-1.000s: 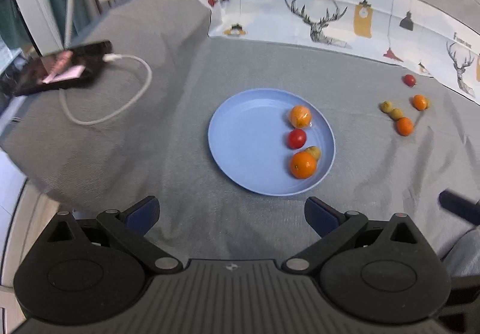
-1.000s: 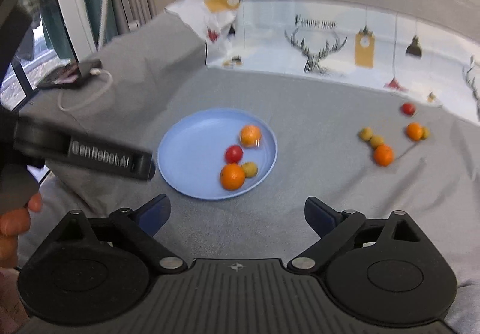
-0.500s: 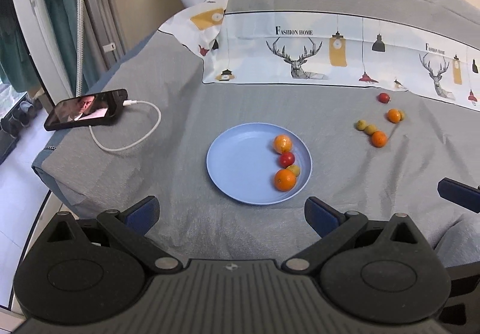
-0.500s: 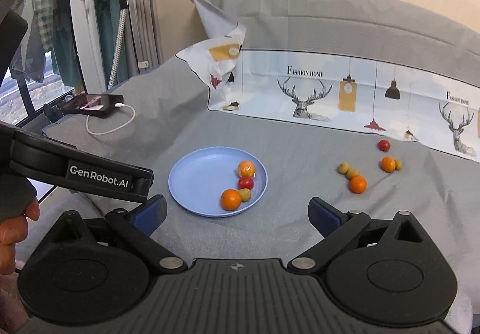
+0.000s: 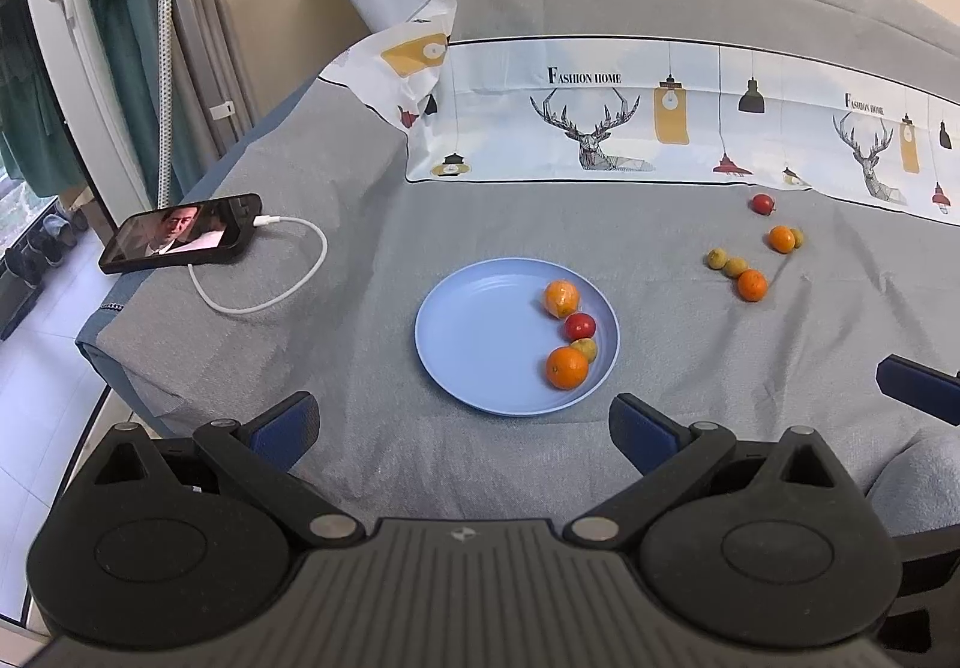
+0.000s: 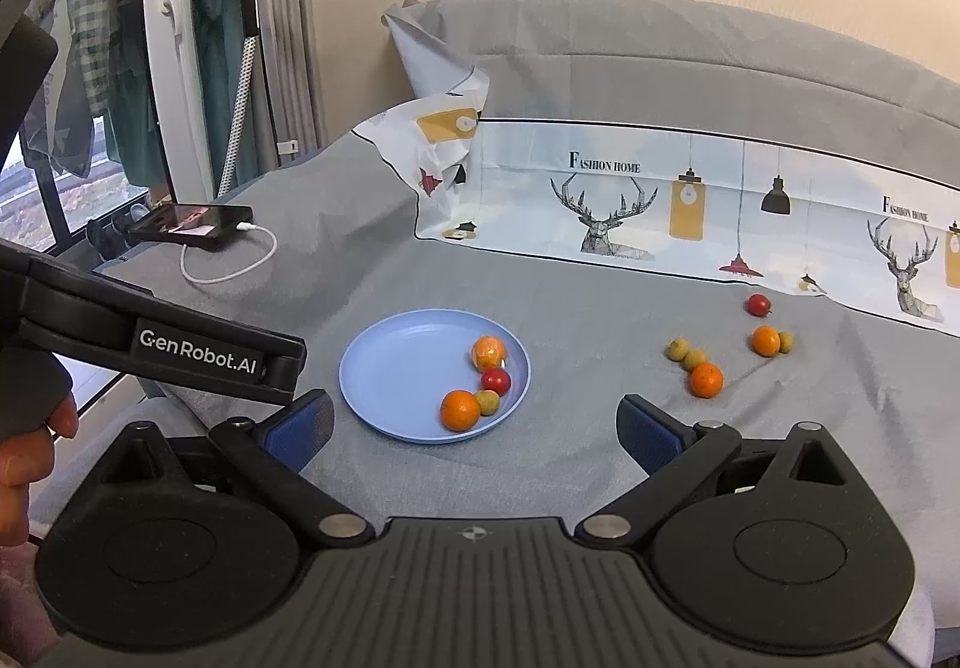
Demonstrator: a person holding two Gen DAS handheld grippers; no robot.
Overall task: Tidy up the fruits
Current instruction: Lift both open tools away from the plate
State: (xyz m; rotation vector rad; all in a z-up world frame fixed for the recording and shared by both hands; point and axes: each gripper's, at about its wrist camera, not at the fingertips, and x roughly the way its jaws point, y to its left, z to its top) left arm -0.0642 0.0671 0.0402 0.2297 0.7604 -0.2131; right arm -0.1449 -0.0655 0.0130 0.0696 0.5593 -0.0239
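Note:
A blue plate (image 5: 474,332) (image 6: 396,368) lies on the grey bed cover. It holds two oranges (image 5: 566,367) (image 5: 561,298), a red fruit (image 5: 579,326) and a small yellow-green fruit (image 5: 587,349). Several more fruits lie loose to its right: oranges (image 5: 751,284) (image 5: 782,239), small yellow-green ones (image 5: 725,262) and a red one (image 5: 762,203) (image 6: 758,304). My left gripper (image 5: 462,422) is open and empty, held back above the bed's near edge. My right gripper (image 6: 474,422) is open and empty, also well short of the plate.
A phone (image 5: 180,233) on a white charging cable (image 5: 276,278) lies at the bed's left edge. A printed white cloth (image 5: 660,128) runs along the back. A clothes steamer (image 6: 240,38) stands by the window at left. The left gripper's body (image 6: 156,344) shows in the right wrist view.
Both grippers have pulled back and up from the plate, so the plate and fruits look smaller and farther. Both stay open and empty. No fruit has moved.

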